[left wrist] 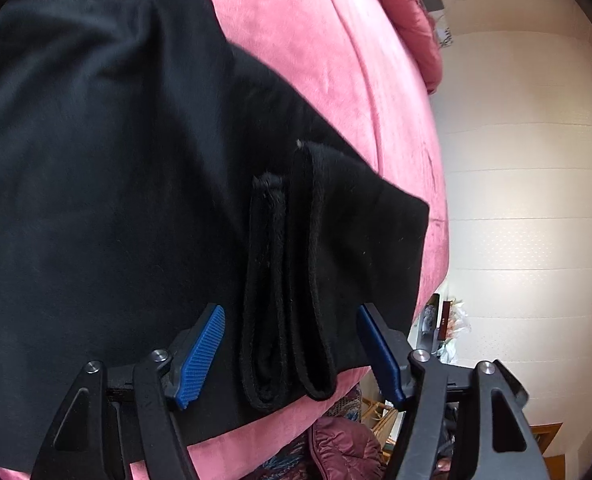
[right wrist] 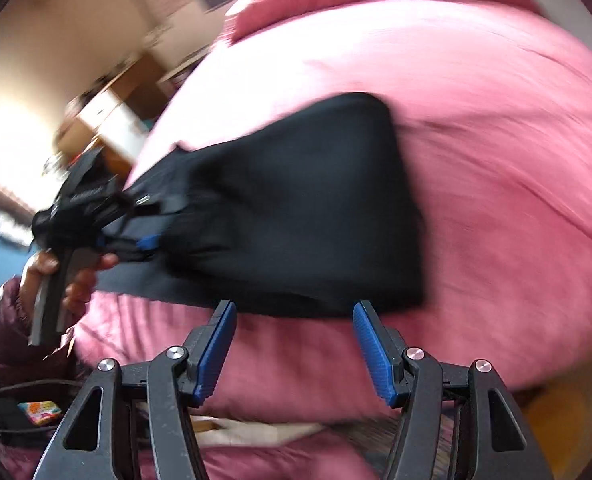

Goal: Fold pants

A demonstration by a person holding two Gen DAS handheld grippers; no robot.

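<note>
**Lighting and image quality**

We see soft, even daylight. The left wrist view is mostly sharp; the right wrist view is motion-blurred, with window glare point(right wrist: 11, 140) at left. Both show fisheye bending and dark corners.

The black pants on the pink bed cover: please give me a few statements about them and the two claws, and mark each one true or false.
1. The black pants lie on a pink bed cover. True.
2. The right claw is shut on the pants. False: its jaws stand open, with only pink cover between them.
3. The folded hems lie between the open pads of the left claw. True.
4. The pants are spread out at full length. False: they are folded into a compact stack.
5. A hand holds the left claw's handle. True.
</note>
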